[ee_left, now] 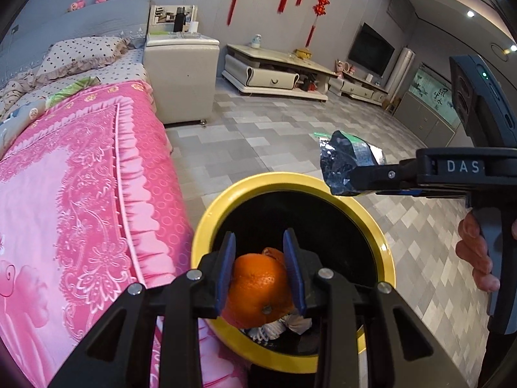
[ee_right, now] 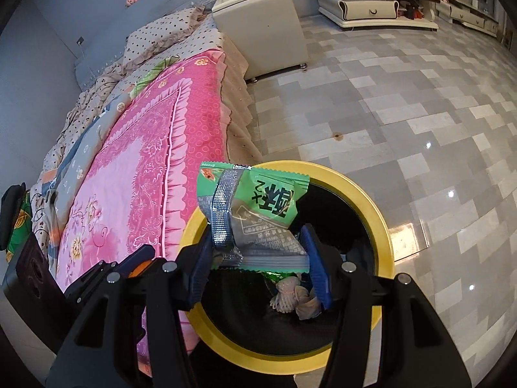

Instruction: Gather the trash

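A black trash bin with a yellow rim [ee_left: 384, 252] stands on the floor beside the bed; it also shows in the right wrist view [ee_right: 381, 213]. My left gripper [ee_left: 260, 274] is shut on an orange peel [ee_left: 258, 287] and holds it over the bin's mouth. My right gripper [ee_right: 258, 258] is shut on a green snack wrapper [ee_right: 258, 207] above the bin; in the left wrist view the right gripper [ee_left: 349, 181] holds the wrapper [ee_left: 342, 161] over the bin's far right rim. Crumpled tissue [ee_right: 294, 297] lies inside the bin.
A bed with a pink blanket [ee_left: 80, 177] lies right beside the bin on the left. A white nightstand [ee_left: 181, 74] stands at the bed's head. A low white TV cabinet [ee_left: 274, 68] lines the far wall. Grey tiled floor [ee_right: 404, 113] spreads to the right.
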A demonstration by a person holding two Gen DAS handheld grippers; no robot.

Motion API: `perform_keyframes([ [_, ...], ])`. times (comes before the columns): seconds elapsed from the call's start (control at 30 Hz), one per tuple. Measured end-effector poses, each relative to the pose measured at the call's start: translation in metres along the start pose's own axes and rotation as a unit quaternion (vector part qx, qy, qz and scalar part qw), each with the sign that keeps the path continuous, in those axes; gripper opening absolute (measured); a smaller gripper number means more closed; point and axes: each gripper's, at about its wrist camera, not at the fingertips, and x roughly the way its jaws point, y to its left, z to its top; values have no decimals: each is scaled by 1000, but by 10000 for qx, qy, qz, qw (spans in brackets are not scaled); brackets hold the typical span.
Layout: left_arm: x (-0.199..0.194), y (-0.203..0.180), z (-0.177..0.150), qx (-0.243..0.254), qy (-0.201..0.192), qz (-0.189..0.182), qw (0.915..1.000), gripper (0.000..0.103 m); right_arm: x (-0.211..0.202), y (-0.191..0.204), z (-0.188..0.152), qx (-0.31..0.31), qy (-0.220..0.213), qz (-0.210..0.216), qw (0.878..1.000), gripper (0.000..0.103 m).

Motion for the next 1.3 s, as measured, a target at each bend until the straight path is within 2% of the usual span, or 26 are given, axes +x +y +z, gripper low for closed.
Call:
perform_keyframes([
  [0.13, 8, -4, -2, -44, 90, -32, 9999, 29, 10, -14, -1, 152, 72, -8, 9999, 52],
  [0.27, 5, -7, -2, 16, 18, -40, 10000, 30, 12, -20, 1, 259, 63, 32, 9996, 54],
  [0.3, 4, -6, -1, 14, 4, -38, 10000, 33, 11, -21, 2, 281, 50, 49, 9996, 56],
  [0.33, 2, -5, -1, -17, -4, -53, 10000, 41, 10, -20, 3, 311, 23, 55, 9995, 58],
  [0.4, -1, 0, -2, -84, -42, -28, 10000, 45, 8, -20, 5, 346, -7, 62, 9994, 59],
  [0.77, -25, 39, -6, -317, -147, 269, 9990, 45, 9, -9, 2, 425, 62, 55, 9991, 59],
  [0.93, -45, 65, -11, -500, -237, 473, 9973, 45, 10, 25, -3, 182, 80, 132, 9997, 59],
  [1.3, -102, 141, -32, -928, -497, 1084, 9885, 45, 27, 130, -18, -555, 250, 478, 9970, 59],
])
